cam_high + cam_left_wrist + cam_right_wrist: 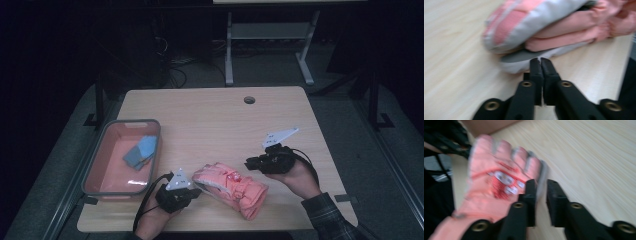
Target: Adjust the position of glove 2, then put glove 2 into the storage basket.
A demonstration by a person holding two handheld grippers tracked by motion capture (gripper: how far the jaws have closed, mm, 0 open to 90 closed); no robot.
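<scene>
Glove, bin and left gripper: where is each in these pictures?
Glove (235, 187): high view, on the pink back of the glove.
Bin (95, 165): high view, on its left wall.
Left gripper (540, 62): left gripper view, between the tips of its shut fingers, at the glove's edge.

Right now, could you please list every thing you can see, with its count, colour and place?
gloves: pair, pink and grey, stacked at table front, between the grippers
tray: one, pink with grey rim, table left
blue pieces: two or so, inside tray
table: one, light wood
hole: one, table far edge
left gripper: black, shut on a glove's grey edge
right gripper: black, narrow gap, at a glove's fingertips
</scene>
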